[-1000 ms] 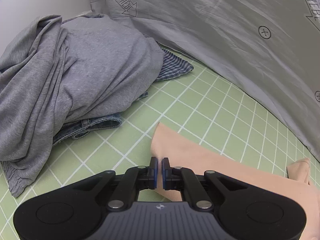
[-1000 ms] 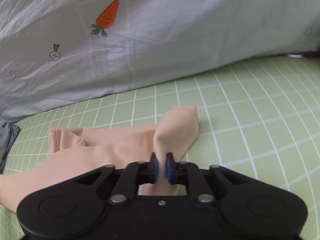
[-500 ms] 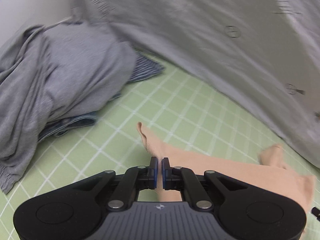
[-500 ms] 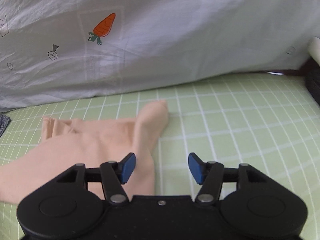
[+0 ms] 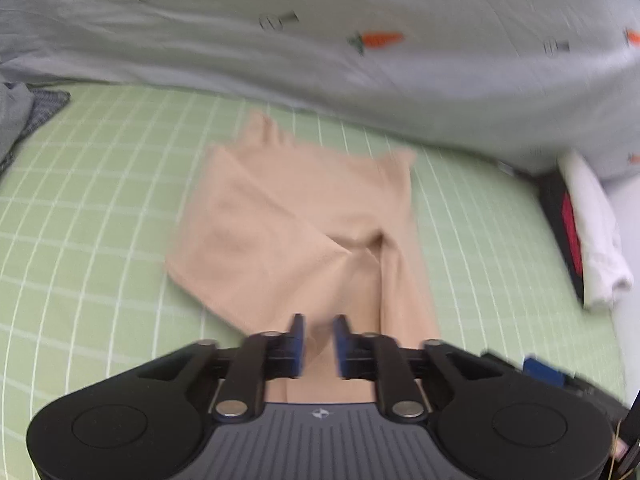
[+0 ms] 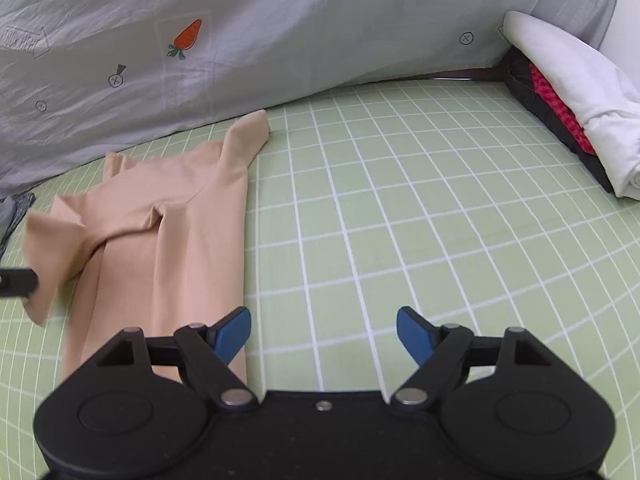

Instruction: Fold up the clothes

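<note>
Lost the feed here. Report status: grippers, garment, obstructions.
Left gripper part-closed around a fold of the peach garment. Right gripper open, empty, over the green grid sheet. Path clear; folded stack far right.

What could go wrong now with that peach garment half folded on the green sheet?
The left tool grips only a thin edge of the peach garment, so it may slip out and the raised flap could flop back. The right tool is open and holds nothing, so the lower layers may drag and wrinkle. The left view is blurred, suggesting quick motion that could skew the fold.
</note>
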Motion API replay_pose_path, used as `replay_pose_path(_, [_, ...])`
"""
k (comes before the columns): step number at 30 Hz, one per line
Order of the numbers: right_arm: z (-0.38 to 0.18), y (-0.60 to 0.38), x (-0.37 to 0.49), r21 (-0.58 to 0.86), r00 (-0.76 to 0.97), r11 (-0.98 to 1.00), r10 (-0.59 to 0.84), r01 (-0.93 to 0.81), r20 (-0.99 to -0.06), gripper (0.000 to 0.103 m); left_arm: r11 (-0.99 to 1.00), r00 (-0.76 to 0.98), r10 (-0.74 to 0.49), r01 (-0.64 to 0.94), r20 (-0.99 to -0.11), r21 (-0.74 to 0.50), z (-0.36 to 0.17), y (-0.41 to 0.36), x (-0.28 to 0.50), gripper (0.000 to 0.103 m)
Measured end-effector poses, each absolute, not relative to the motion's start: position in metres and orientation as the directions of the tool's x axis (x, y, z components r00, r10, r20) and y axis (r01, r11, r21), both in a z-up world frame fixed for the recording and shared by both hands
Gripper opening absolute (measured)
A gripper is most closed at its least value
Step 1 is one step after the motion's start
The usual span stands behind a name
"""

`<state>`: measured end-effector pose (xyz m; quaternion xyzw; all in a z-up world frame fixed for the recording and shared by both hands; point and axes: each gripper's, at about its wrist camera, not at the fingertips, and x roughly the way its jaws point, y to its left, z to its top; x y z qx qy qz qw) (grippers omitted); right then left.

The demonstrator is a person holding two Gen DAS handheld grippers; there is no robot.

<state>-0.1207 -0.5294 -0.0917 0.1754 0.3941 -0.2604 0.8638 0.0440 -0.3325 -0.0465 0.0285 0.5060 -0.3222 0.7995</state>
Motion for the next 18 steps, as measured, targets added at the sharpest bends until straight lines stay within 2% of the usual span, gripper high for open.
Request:
replay_pose_path(1, [-0.091, -0.526, -0.123, 0.095, 0.564, 0.811, -0.312, 0.578, -0.765, 0.087, 0.796, 0.281, -0.466, 0.547, -0.839, -0.259, -0.048, -0.331, 0.039, 0.053])
replay_pose_path(2, [-0.09, -0.523, -0.124, 0.092, 0.577, 0.819, -0.313, 0.566, -0.754, 0.097, 0.801, 0.282, -0.446, 0.55, -0.85, -0.238, -0.05, -0.329, 0.034, 0.069])
replay_pose_path(3, [-0.088, -0.519, -0.125, 0.091, 0.592, 0.83, -0.31, 0.55, -0.744, 0.103, 0.816, 0.294, -0.425, 0.534, -0.856, -0.222, -0.05, -0.326, 0.032, 0.078])
replay_pose_path(6, [-0.085, -0.509, -0.118, 0.101, 0.628, 0.866, -0.269, 0.489, -0.73, 0.103, 0.859, 0.319, -0.353, 0.484, -0.879, -0.169, -0.053, -0.314, 0.034, 0.092])
replay_pose_path(10, [-0.083, -0.491, -0.098, 0.087, 0.658, 0.908, -0.229, 0.411, -0.718, 0.103, 0.913, 0.332, -0.231, 0.4, -0.915, -0.086, -0.06, -0.296, 0.047, 0.093])
replay_pose_path(18, [-0.086, -0.452, -0.036, 0.034, 0.678, 0.981, -0.107, 0.191, -0.728, 0.103, 0.95, 0.295, -0.165, 0.304, -0.941, -0.071, -0.084, -0.27, 0.08, 0.093])
